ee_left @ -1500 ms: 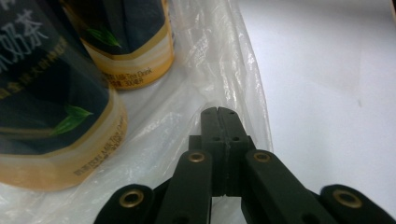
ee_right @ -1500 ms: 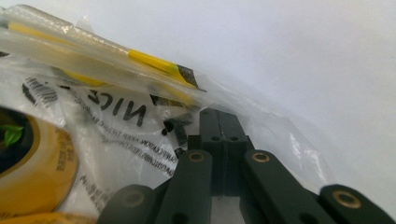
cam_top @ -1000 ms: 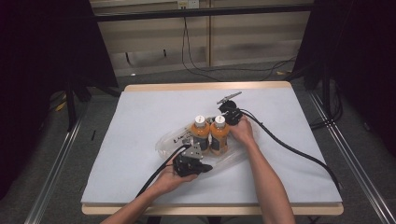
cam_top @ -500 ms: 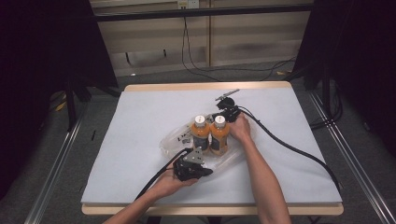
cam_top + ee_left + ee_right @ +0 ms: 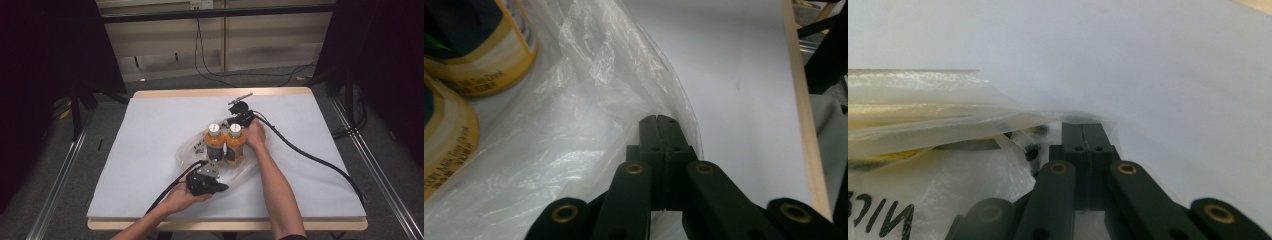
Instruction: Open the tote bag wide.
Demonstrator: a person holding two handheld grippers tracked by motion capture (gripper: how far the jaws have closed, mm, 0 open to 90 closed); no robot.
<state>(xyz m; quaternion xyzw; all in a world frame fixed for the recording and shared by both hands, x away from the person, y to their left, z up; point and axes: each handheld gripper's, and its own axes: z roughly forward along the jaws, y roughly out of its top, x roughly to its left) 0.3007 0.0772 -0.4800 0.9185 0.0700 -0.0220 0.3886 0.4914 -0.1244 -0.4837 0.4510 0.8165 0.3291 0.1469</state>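
The bag [image 5: 250, 167] is pinched at its near edge by the left gripper [image 5: 658, 122] and at its far edge by the right gripper [image 5: 1083, 127], fingers together, likely so it stays open around two bottles [image 5: 225, 145].

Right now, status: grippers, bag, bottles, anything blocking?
Left gripper shut on bag edge, near side. Right gripper shut on bag's far edge. Two bottles upright on the bag, between grippers. Nothing blocking on the table.
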